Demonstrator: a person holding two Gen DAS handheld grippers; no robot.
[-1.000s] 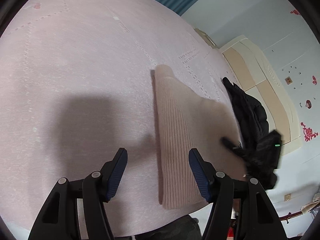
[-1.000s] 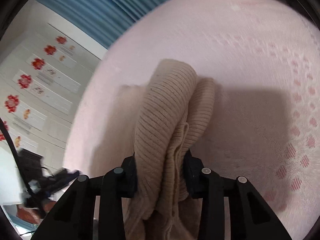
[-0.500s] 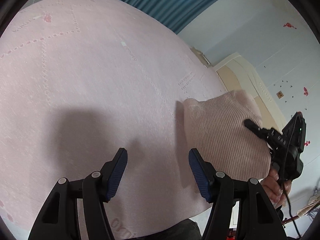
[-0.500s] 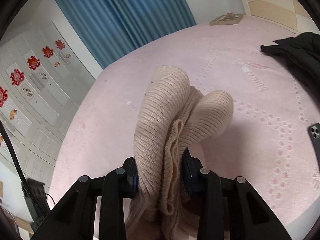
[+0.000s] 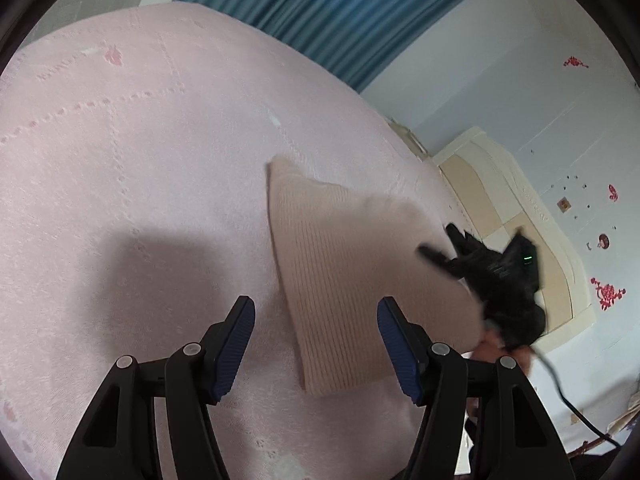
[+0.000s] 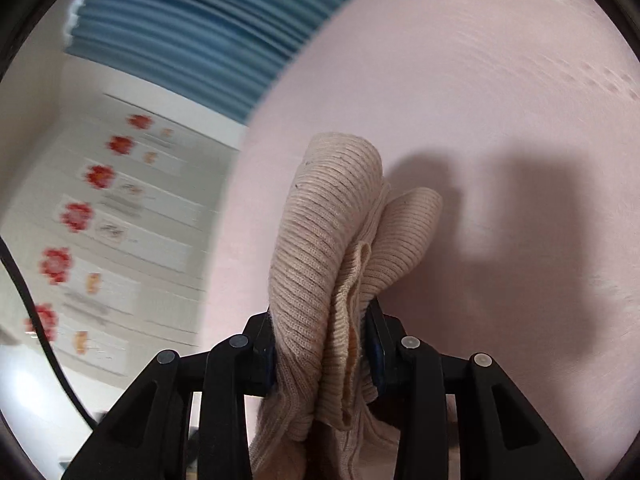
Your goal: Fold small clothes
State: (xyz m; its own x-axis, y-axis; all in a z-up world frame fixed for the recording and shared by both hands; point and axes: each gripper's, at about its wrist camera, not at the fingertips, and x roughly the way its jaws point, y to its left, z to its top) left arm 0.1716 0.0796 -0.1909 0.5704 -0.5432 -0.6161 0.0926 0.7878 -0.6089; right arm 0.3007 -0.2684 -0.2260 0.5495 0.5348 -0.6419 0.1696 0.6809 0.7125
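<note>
Left gripper (image 5: 316, 344) angled down over the pink bedspread (image 5: 120, 184), jaws apart, nothing between the blue pads (image 5: 236, 344); they hover clear of the fabric. Its shadow falls on the bedspread ahead.

Right gripper (image 6: 322, 344) also tilted down, jaws clamped on a bunched, doubled-over fold of the beige ribbed knit (image 6: 340, 240); the cloth bulges up between both pads and hangs below them.

From the left camera the knit (image 5: 352, 280) hangs as a flat panel, far corner near or on the bedspread, near edge lifted toward the right gripper (image 5: 448, 248), which is motion-blurred. A bit of the person's hand (image 5: 516, 354) shows under it.

Blue curtain (image 5: 340, 12) behind the bed.
</note>
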